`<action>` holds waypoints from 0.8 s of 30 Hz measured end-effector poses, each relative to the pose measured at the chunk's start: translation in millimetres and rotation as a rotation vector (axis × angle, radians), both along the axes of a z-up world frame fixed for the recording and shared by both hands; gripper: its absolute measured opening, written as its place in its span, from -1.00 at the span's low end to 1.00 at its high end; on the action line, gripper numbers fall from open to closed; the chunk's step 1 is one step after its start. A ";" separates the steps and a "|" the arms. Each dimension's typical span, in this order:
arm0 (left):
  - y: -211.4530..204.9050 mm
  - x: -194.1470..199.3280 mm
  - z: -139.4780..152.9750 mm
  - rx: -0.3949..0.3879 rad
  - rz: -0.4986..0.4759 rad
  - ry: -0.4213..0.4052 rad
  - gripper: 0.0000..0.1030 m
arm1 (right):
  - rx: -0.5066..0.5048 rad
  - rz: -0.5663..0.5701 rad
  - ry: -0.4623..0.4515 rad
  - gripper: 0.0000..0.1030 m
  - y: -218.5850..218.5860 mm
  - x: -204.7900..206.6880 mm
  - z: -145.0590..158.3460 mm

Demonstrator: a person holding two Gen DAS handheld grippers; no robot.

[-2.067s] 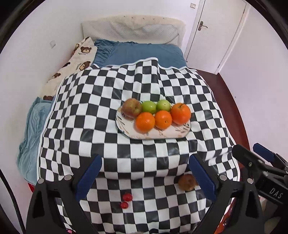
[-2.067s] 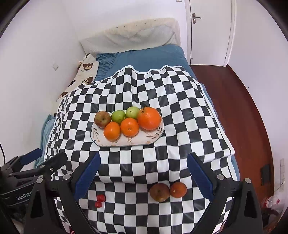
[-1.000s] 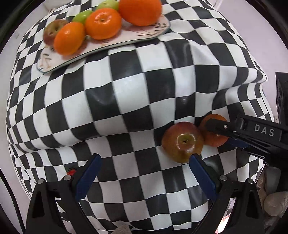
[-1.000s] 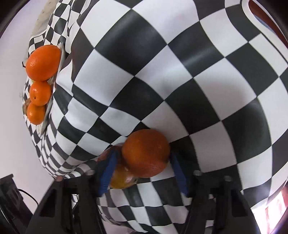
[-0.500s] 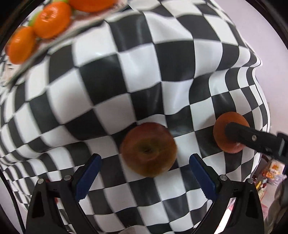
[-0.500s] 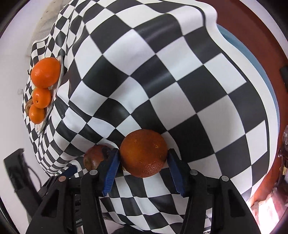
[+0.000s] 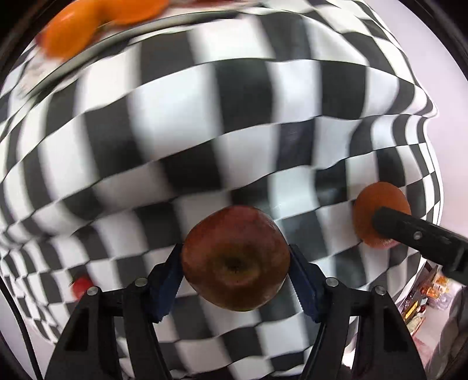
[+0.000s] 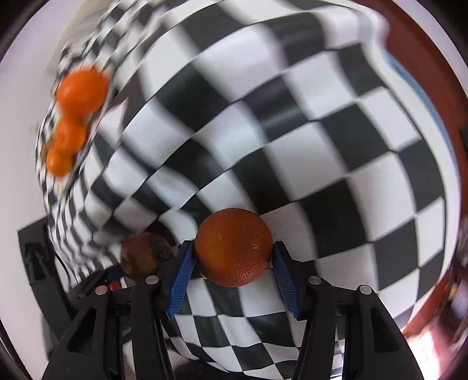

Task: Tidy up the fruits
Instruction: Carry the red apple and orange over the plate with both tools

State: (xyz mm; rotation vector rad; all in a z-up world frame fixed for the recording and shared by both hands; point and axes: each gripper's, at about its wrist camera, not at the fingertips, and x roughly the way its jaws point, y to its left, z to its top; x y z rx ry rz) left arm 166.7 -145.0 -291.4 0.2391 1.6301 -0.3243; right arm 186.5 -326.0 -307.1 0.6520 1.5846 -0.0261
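My left gripper (image 7: pixel 235 276) is shut on a red-brown apple (image 7: pixel 235 257), its blue pads pressed on both sides. My right gripper (image 8: pixel 233 269) is shut on a dark orange (image 8: pixel 234 247). In the left wrist view the orange (image 7: pixel 377 210) shows at the right with a black finger (image 7: pixel 415 233) of the right gripper across it. In the right wrist view the apple (image 8: pixel 143 254) shows just left of the orange. Both fruits sit low over the checkered cloth (image 7: pixel 204 117). The plate's oranges (image 8: pixel 79 93) are blurred at the far left.
A small red fruit (image 7: pixel 82 285) lies on the cloth left of my left gripper. The plate with oranges (image 7: pixel 87 26) is at the top left of the left wrist view, blurred. Brown floor (image 8: pixel 433 43) runs along the right of the bed.
My left gripper has closed on the apple, which lay free between open jaws half a second ago. The right gripper keeps hold of the orange. Both views are blurred by motion.
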 end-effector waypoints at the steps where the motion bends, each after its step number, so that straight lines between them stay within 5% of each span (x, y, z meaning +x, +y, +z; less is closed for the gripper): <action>1: 8.2 -1.9 -0.7 0.016 0.009 0.001 0.28 | -0.021 0.061 -0.007 0.11 11.9 4.2 0.3; 7: 34.7 -2.9 -20.8 0.027 0.100 0.018 0.29 | -0.239 0.372 -0.063 0.11 78.7 21.1 -8.6; 15: 40.3 -20.8 -21.2 0.029 0.101 -0.010 0.29 | -0.194 0.308 -0.058 0.13 72.9 28.7 -20.6; 24: 63.8 23.7 -8.2 0.001 0.116 -0.028 0.28 | -0.207 0.297 -0.101 0.12 73.3 20.5 -13.0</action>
